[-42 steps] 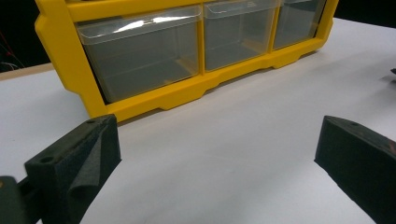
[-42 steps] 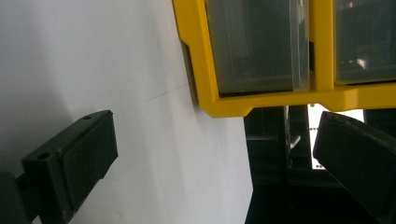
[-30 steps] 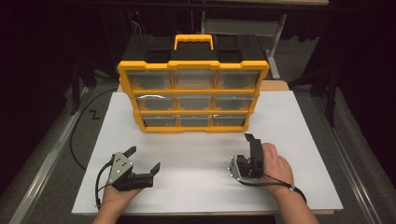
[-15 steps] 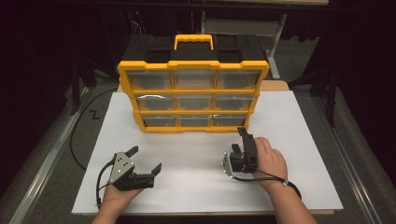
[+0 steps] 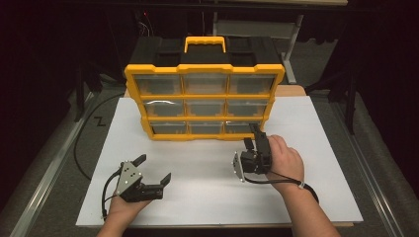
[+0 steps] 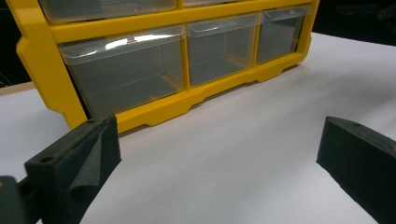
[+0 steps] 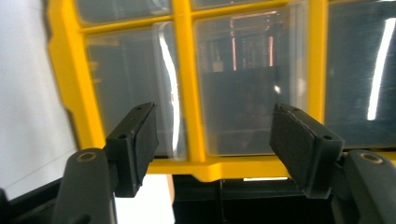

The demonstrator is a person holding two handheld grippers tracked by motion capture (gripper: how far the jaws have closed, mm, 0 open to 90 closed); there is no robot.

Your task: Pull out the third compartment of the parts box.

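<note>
A yellow organizer (image 5: 204,94) with clear plastic drawers and a yellow handle stands upright at the back of the white tabletop (image 5: 207,202). My right gripper (image 5: 251,137) is turned on its side, open, just in front of the bottom right drawer (image 5: 240,127). In the right gripper view its open jaws (image 7: 215,126) frame a yellow divider (image 7: 187,74) between two drawers, close up and rotated. My left gripper (image 5: 153,169) rests open near the front left, well short of the organizer. The left gripper view has its jaws (image 6: 217,135) wide apart, with the bottom row of drawers (image 6: 126,74) ahead.
A black cable (image 5: 81,143) loops on the floor to the left of the table. A metal rail (image 5: 44,187) runs along the left side. Grey furniture (image 5: 257,27) stands behind the organizer. White surface lies between the grippers.
My right gripper has moved forward and left, closing on the organizer's bottom right drawer. The left gripper has stayed put.
</note>
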